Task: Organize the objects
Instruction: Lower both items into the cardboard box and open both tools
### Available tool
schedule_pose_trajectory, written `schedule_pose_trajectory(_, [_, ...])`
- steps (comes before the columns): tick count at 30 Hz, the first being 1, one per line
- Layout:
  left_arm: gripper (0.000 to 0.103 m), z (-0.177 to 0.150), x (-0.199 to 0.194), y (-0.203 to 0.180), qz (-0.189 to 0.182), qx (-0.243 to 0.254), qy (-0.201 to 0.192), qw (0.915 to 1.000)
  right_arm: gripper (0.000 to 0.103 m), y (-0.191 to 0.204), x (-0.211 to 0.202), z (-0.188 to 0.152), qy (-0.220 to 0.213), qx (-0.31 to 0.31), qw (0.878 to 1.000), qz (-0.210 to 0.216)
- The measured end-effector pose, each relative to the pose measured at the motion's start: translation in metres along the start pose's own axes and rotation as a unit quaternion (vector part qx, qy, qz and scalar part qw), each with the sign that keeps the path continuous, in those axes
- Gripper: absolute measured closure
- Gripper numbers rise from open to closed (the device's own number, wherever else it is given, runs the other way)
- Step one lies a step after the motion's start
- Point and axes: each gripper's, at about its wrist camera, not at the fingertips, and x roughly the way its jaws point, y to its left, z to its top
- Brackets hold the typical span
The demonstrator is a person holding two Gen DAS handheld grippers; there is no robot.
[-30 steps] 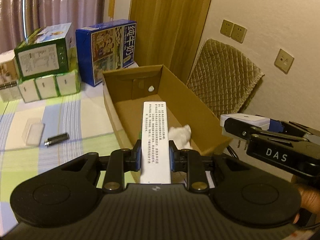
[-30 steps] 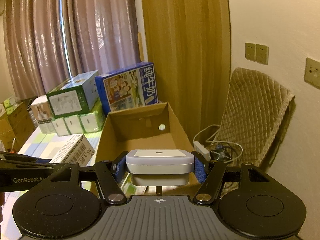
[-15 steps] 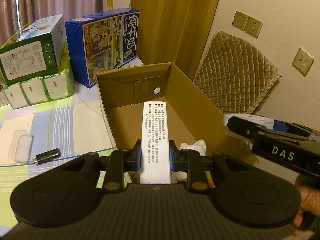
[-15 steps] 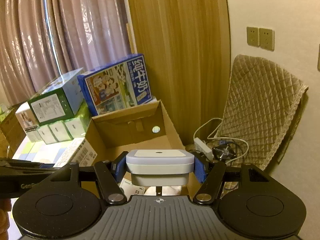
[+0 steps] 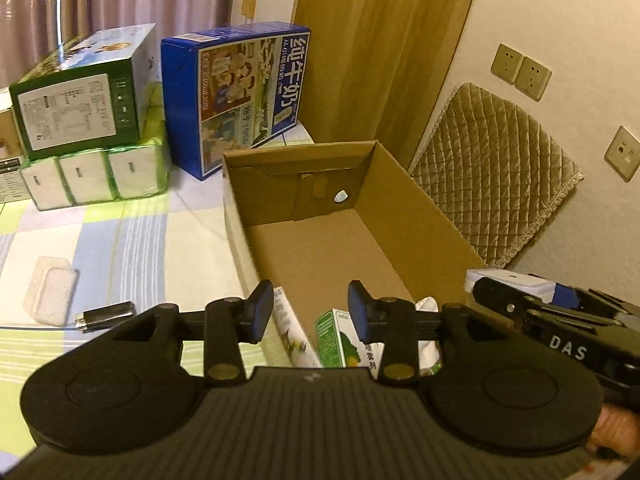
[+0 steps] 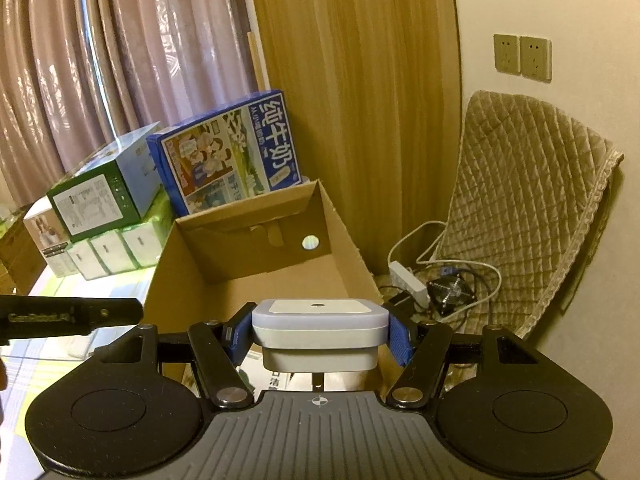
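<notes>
My left gripper (image 5: 310, 312) is open and holds nothing, hovering over the near end of the open cardboard box (image 5: 420, 208). Just below it in the box a long white packet (image 5: 290, 332) leans against the left wall, beside a green carton (image 5: 336, 338) and crumpled white tissue (image 5: 428, 306). My right gripper (image 6: 320, 330) is shut on a white square plug-in device (image 6: 320, 320), held above the near right corner of the cardboard box (image 6: 192, 276). The same device (image 5: 512, 280) shows at the right of the left wrist view. One left finger (image 6: 100, 314) enters the right wrist view from the left.
A blue milk case (image 5: 240, 96), a green box (image 5: 80, 96) and tissue packs (image 5: 92, 176) stand behind the box on the checked tablecloth. A clear plastic case (image 5: 50, 294) and a small black stick (image 5: 106, 316) lie left. A quilted cushion (image 6: 520, 208), power strip (image 6: 408, 284) and cables sit right.
My left gripper has opened and let go of the long white packet, which now rests inside the cardboard box. The right gripper keeps its hold on the white device and has come closer to the box.
</notes>
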Motion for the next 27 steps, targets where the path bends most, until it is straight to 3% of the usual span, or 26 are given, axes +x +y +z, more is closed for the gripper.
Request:
schedule_pose_trajectory(5, [0.064, -0.004, -0.015, 0.007, 0.001, -0.007, -0.012, 0.9999, 0.040, 0.006, 0.000, 0.004, -0.004, 0.006, 1.000, 0.013])
schedule_pose_trajectory(8, [0.057, -0.006, -0.021, 0.012, 0.003, -0.013, -0.015, 0.9998, 0.040, 0.009, 0.002, 0.010, -0.021, 0.011, 0.999, 0.036])
schedule_pose_trajectory(11, [0.047, -0.008, -0.027, 0.017, 0.005, -0.019, -0.017, 0.9997, 0.013, 0.007, 0.002, 0.014, -0.037, 0.024, 0.998, 0.043])
schedule_pose_trajectory(13, [0.033, -0.012, -0.032, 0.021, 0.010, -0.019, -0.019, 0.9996, 0.013, 0.004, -0.002, 0.015, -0.039, 0.035, 0.998, 0.047])
schedule_pose_trajectory(21, [0.022, -0.041, -0.063, 0.046, 0.031, -0.030, -0.022, 0.9988, 0.011, 0.000, -0.040, -0.010, -0.032, 0.064, 0.996, 0.046])
schedule_pose_trajectory(27, [0.013, -0.069, -0.093, 0.063, 0.046, -0.038, -0.022, 0.9980, 0.007, 0.023, -0.071, -0.030, -0.022, 0.051, 0.997, 0.054])
